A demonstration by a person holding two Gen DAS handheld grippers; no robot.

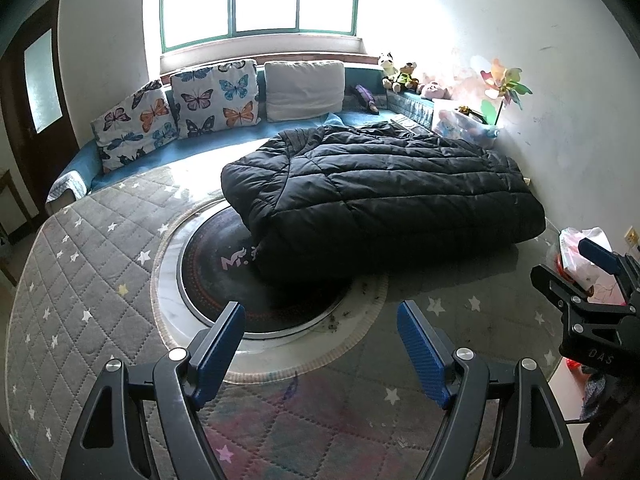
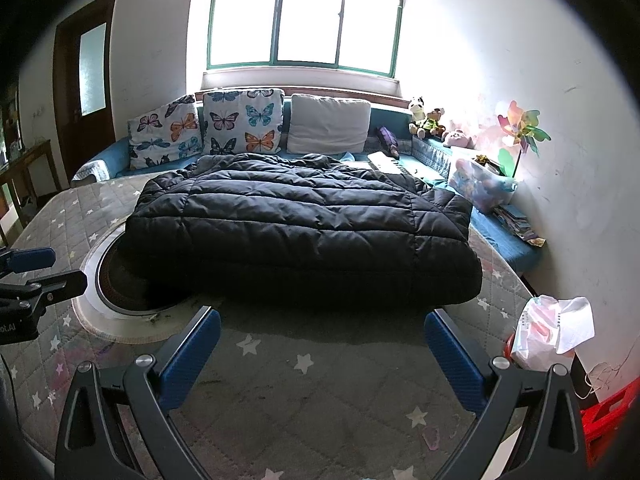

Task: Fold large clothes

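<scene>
A black quilted puffer coat (image 1: 384,196) (image 2: 304,232) lies folded into a thick rectangular bundle on the far half of the table (image 1: 80,280) (image 2: 320,380), partly over the round dark turntable (image 1: 224,288) (image 2: 116,280). My left gripper (image 1: 322,314) hovers open over the near table, short of the coat, with nothing between its blue pads (image 1: 218,356). My right gripper (image 2: 322,320) is also open and empty, just before the coat's near edge. Each gripper shows at the side of the other's view: the right gripper (image 1: 576,268) and the left gripper (image 2: 44,270).
The table wears a grey quilted star-print cover. A white plastic bag (image 1: 580,256) (image 2: 548,332) sits at its right edge, with a red object (image 2: 608,412) below. Behind stands a blue sofa with butterfly cushions (image 1: 216,96) (image 2: 240,120), plush toys and a toy box (image 2: 484,188).
</scene>
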